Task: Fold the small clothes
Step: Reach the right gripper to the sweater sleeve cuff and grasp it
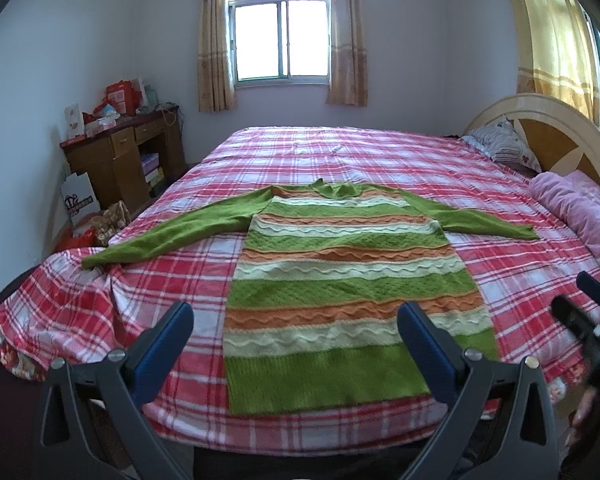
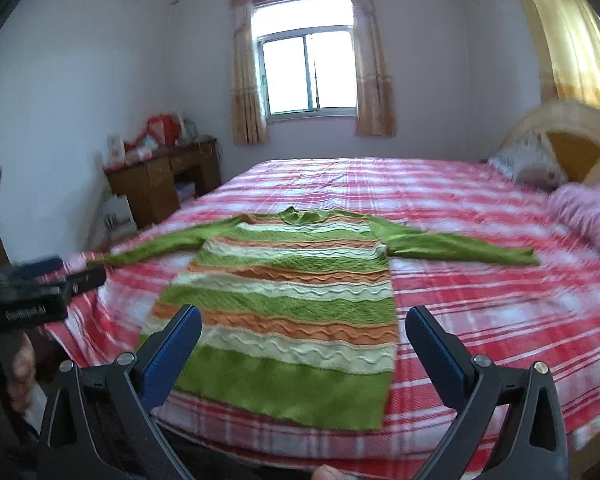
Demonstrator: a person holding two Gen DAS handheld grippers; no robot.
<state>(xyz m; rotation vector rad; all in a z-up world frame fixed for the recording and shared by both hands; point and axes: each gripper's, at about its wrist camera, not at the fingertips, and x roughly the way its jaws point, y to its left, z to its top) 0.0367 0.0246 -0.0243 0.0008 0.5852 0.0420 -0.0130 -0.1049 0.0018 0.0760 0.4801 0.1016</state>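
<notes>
A striped knit sweater [image 1: 340,272] lies flat and face up on the plaid bedspread [image 1: 500,208], hem toward the near edge of the bed and collar [image 1: 334,189] toward the window, so its long axis runs straight away from both grippers. Both sleeves are spread out sideways, the left sleeve [image 1: 172,232] reaching the bed's left edge, where its cuff dips over a wrinkle, and the right sleeve [image 1: 480,216] pointing toward the pink blanket [image 1: 580,216] by the headboard. The left gripper [image 1: 296,340] hovers above the near edge with its jaws spread wide and empty; in its own view the hem sits between the blue pads, slightly right of centre. The right gripper [image 2: 304,344] is likewise wide apart and holds nothing, and in its view the sweater body lies ahead and a little left, with the hem's right corner [image 2: 380,416] closest to its right finger. Neither touches the cloth. Judging from this layout, each gripper is nearer its own side's hem corner than either sleeve, so a sleeve fold would call for a reach forward and outward, while a lengthwise fold would start from the hem directly below.
</notes>
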